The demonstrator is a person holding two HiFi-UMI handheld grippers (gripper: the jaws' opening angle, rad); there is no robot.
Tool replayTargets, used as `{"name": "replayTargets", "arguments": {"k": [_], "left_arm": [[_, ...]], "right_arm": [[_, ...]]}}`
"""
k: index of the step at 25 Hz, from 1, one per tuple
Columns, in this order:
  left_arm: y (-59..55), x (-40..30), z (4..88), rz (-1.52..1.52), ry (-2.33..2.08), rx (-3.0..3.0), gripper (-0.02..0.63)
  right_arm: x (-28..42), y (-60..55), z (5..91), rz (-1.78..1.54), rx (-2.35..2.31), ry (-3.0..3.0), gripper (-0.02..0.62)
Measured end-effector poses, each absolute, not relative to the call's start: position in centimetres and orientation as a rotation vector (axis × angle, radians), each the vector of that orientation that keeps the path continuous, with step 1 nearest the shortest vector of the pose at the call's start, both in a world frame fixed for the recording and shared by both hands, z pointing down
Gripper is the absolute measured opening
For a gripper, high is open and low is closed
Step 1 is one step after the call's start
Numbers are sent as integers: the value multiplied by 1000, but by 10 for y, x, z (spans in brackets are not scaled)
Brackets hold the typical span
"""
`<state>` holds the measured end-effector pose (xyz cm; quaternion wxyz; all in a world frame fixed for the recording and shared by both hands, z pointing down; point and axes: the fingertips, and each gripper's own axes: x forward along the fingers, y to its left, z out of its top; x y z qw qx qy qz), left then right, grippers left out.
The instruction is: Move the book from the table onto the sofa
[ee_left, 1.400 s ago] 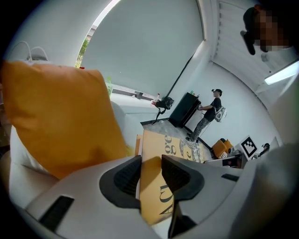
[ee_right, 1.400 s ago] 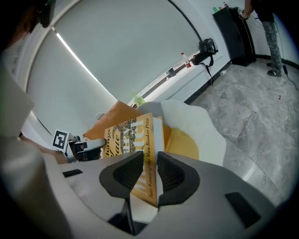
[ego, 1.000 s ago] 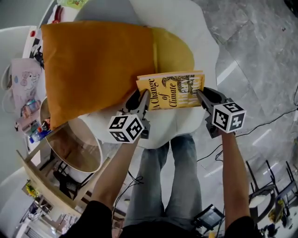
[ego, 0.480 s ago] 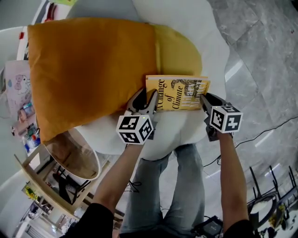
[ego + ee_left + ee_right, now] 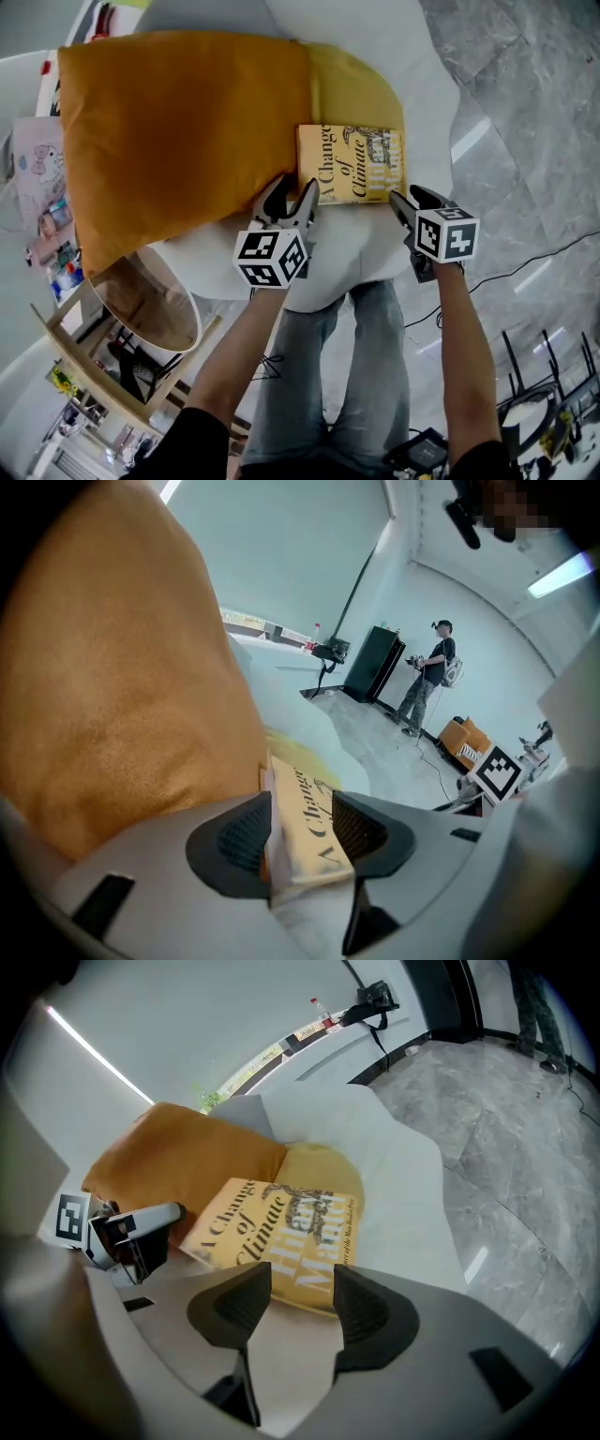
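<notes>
The yellow book (image 5: pixel 352 164) lies flat on the white sofa (image 5: pixel 347 253), its far part on a small yellow cushion (image 5: pixel 361 94) and its left edge against a big orange cushion (image 5: pixel 178 131). My left gripper (image 5: pixel 293 195) is at the book's near left corner. In the left gripper view that corner (image 5: pixel 298 803) still sits between the jaws of my left gripper (image 5: pixel 298 829), which are opening, with a gap at the right pad. My right gripper (image 5: pixel 405 202) is just off the book's near right corner. Its jaws are opening too, and the right gripper (image 5: pixel 303 1302) has nothing between its pads; the book (image 5: pixel 281 1232) lies beyond them.
A round wooden side table (image 5: pixel 141 309) stands left of the sofa, with a wooden rack below it. A white table (image 5: pixel 42 197) with small items is at the far left. Cables cross the marble floor (image 5: pixel 525 112). A person (image 5: pixel 427 682) stands far off.
The book has come down flat onto the sofa seat, further from me. Both grippers sank with it and opened their jaws; the right one has let go of the book's edge.
</notes>
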<state>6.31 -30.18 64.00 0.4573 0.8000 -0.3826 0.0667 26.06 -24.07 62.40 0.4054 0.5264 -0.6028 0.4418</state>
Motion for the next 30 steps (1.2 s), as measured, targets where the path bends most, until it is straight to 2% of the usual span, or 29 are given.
{"name": "replayTargets", "arguments": {"k": [5,12,15,19,22,28,30], "left_arm": [[-296,49,611,181,-949,1982,198],[-306,10,523,150,-937,2042,196],[-312,-13,481,125,-947,2084,196],[-316,-53,408,24,-962,2127,194],[-307,-83,340,-49,-940,2200,144],[-293,-144,212,-145,-929,2430,30],[-291,-159,179,-182,-937,2467,15]], "right_arm": [[249,-238,588,1083,1309,-1535,210],[222,-255,486,960,1328,-1550,165],[212,-265,432,865,1331,-1581,125],[190,-281,346,691,1374,-1648,38],[160,-285,272,568,1386,-1705,18],[87,-285,126,360,1443,-1843,18],[73,-278,87,317,1476,-1874,18]]}}
